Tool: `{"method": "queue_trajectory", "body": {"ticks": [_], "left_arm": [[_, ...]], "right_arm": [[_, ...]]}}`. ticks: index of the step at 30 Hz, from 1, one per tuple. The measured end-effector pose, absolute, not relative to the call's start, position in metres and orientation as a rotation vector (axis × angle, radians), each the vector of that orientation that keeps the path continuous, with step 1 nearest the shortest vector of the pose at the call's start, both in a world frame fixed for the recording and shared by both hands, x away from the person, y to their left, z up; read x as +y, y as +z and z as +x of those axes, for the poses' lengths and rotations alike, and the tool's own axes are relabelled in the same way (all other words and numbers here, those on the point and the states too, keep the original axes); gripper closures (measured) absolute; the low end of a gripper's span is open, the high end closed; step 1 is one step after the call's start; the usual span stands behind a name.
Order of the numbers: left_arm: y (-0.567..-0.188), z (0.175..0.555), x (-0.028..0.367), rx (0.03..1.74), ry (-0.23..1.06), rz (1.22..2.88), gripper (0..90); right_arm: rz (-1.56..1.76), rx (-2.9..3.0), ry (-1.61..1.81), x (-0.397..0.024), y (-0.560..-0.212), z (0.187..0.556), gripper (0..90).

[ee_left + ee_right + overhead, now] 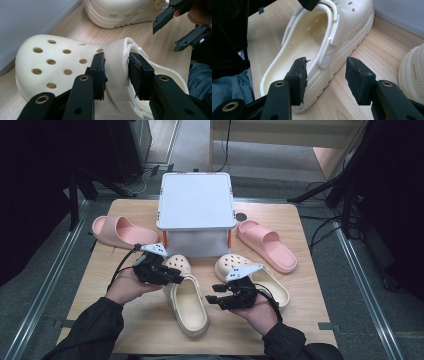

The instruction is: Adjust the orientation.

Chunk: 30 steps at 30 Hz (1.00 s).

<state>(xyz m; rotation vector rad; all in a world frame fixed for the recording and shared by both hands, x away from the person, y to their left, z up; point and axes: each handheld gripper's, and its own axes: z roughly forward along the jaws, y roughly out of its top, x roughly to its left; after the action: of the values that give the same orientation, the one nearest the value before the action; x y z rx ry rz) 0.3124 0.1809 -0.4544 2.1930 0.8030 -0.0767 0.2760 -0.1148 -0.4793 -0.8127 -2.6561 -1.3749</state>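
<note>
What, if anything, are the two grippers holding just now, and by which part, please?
Nothing is gripped. The left gripper straddles the cream clog's folded strap, pads apart from it. The right gripper is open beside its sidewall.

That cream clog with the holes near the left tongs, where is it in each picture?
High view: the cream clog lies at the middle bottom of the wooden table, between both hands.
Left gripper view: centre, its strap between the left tongs.
Right gripper view: upper middle, heel end nearest.
Shared landmark: the grey box.
</note>
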Motion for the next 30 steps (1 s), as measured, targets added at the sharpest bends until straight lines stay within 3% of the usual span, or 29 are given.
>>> {"method": "queue_trajectory", "body": {"ticks": [11, 19, 24, 30], "left_arm": [[-0.445, 0.31, 0.204, 0.865, -0.025, 2.115, 75.4], [-0.46, 0.309, 0.223, 0.967, 0.029, 2.094, 83.5], [-0.471, 0.306, 0.227, 1.003, 0.033, 2.107, 84.4], [-0.48, 0.304, 0.233, 1.041, 0.05, 2.097, 84.4]], "right_arm": [[-0.797, -2.663, -1.384, -0.113, -0.48, 0.275, 55.3], [-0.774, -2.658, -1.422, -0.109, -0.48, 0.274, 66.0], [-0.76, -2.689, -1.371, -0.102, -0.486, 0.275, 79.8], [-0.749, -2.714, -1.347, -0.097, -0.489, 0.277, 84.0]]}}
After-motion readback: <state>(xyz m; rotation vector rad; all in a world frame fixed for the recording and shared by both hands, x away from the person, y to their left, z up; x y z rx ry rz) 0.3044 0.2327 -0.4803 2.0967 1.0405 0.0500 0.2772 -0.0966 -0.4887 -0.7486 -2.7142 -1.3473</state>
